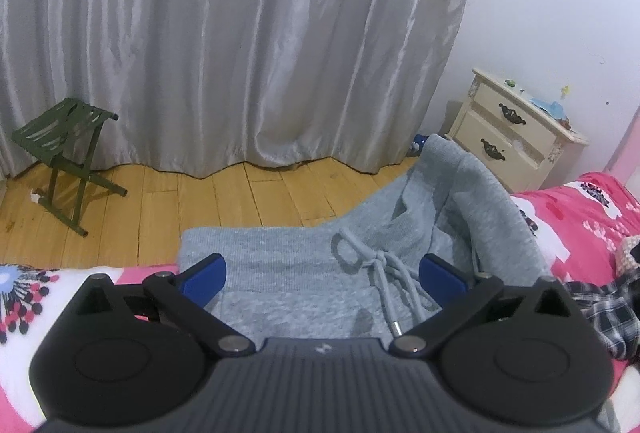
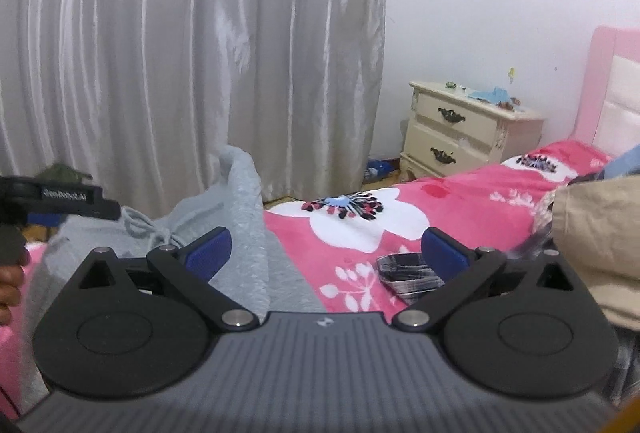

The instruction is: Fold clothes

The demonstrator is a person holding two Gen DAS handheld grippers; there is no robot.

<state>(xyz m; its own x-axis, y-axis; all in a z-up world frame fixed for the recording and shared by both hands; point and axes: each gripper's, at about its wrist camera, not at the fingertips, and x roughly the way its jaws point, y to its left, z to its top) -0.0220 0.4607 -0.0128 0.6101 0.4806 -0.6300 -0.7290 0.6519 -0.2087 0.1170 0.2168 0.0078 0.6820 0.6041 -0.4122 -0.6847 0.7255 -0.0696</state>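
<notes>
Left gripper (image 1: 322, 275) held low over the bed, fingers (image 1: 204, 279) spread wide, nothing between them; it points toward the curtain (image 1: 224, 41). Grey sweatpants (image 1: 304, 265) lie on the pink floral blanket (image 1: 576, 217) at the bed's edge, waistband area directly under and between the open fingers, knotted drawstring (image 1: 380, 269) just inside the right-hand finger. One part of the sweatpants stands raised beyond the gripper, on the nightstand (image 1: 516, 133) side. Right gripper (image 2: 328, 259) also low over the blanket, fingers (image 2: 210, 253) equally wide apart and holding nothing; its left-hand finger sits over the sweatpants' edge, the rest of the gap over bare blanket. Nightstand drawers shut; small items and something blue lie on its top, too small to identify. Left view alone shows the wooden floor (image 1: 240, 197) and a green folding stool (image 1: 66, 153) by the curtain. Right view alone shows a pink headboard (image 2: 616, 89) past the nightstand, a beige garment (image 2: 596, 229) at the right edge, a dark plaid cloth (image 2: 408, 273) beside the right-hand finger, and the left gripper seen side-on at far left with a hand below it.
</notes>
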